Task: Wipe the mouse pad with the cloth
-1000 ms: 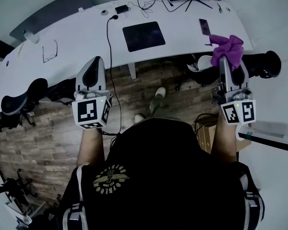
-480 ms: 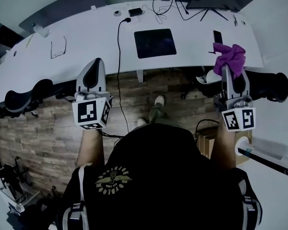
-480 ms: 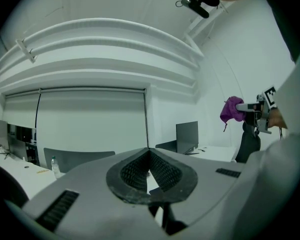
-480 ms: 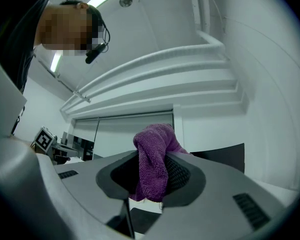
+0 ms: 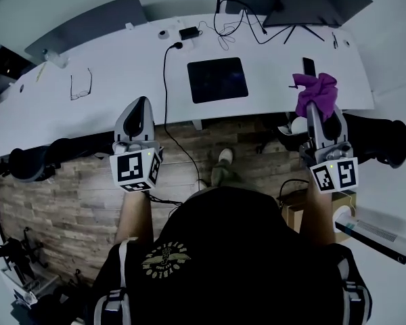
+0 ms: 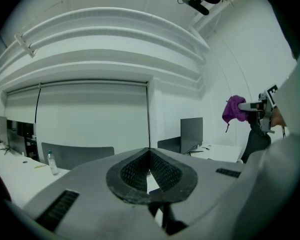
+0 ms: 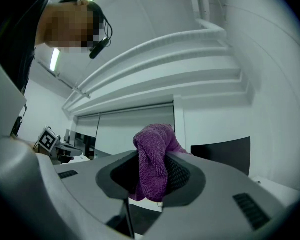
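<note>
Broadly, a long white curved desk (image 5: 122,66) is spread across the top of the head view, and the dark square mouse pad (image 5: 218,80) is laid flat near its front edge, bare and within reach; the right gripper (image 5: 314,108) is held raised by the desk's right end, its jaws clamped on a crumpled purple microfibre cloth (image 5: 316,90), which is kept well apart from the pad and to its right, presumably so that it can be carried across and pressed down; the left gripper (image 5: 140,105) is held over the wooden floor (image 5: 189,147), short of the desk, its jaws drawn together on nothing, seemingly kept clear of the work; wiping is judged not yet begun; against the earlier frames, desk and pad are seen lower and nearer in the view, while the cloth is gripped as before.
</note>
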`<state>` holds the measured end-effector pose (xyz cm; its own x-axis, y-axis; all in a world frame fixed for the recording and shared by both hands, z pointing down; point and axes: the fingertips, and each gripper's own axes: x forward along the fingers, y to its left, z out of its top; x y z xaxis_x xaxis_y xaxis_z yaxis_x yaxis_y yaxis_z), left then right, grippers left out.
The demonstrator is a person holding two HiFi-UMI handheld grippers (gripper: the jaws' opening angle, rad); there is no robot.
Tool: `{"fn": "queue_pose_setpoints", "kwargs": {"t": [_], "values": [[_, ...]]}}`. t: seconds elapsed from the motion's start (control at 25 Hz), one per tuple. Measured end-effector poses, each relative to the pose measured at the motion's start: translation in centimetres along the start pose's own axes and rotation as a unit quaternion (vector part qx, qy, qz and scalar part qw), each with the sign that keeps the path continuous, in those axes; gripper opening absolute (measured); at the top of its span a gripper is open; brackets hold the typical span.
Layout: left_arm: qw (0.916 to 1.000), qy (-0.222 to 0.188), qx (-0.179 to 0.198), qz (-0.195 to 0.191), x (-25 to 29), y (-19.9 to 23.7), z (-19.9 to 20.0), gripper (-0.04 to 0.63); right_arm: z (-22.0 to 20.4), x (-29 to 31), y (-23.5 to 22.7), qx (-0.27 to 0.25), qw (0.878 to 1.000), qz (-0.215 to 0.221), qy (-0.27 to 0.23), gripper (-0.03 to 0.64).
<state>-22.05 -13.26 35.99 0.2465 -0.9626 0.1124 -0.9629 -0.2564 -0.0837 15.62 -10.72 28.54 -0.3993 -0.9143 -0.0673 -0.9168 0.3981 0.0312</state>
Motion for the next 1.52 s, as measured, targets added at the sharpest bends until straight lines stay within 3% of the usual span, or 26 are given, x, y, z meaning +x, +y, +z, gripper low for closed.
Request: {"fn": "queue_pose_setpoints", "kwargs": {"t": [0.44, 0.84, 1.28, 1.52], "values": [[0.9997, -0.018, 0.012, 0.008, 6.4, -2.5, 2.1, 0.002, -1.1, 4.9, -4.2, 0.013, 0.999, 0.045, -0.012, 0.118], [0.9969, -0.023, 0.025, 0.071, 8.0, -2.0, 5.4, 0.002, -2.9, 9.9, -6.7, 0.04, 0.991, 0.131, -0.01, 0.118], [0.9931, -0.001, 0.04, 0.11, 6.9, -0.7, 5.2, 0.002, -5.6, 14.0, -4.3, 0.076, 0.979, 0.191, -0.001, 0.118], [0.9937, 0.003, 0.037, 0.105, 8.5, 0.3, 4.5, 0.002, -7.4, 16.2, -2.4, 0.075, 0.974, 0.214, 0.023, 0.12]]}}
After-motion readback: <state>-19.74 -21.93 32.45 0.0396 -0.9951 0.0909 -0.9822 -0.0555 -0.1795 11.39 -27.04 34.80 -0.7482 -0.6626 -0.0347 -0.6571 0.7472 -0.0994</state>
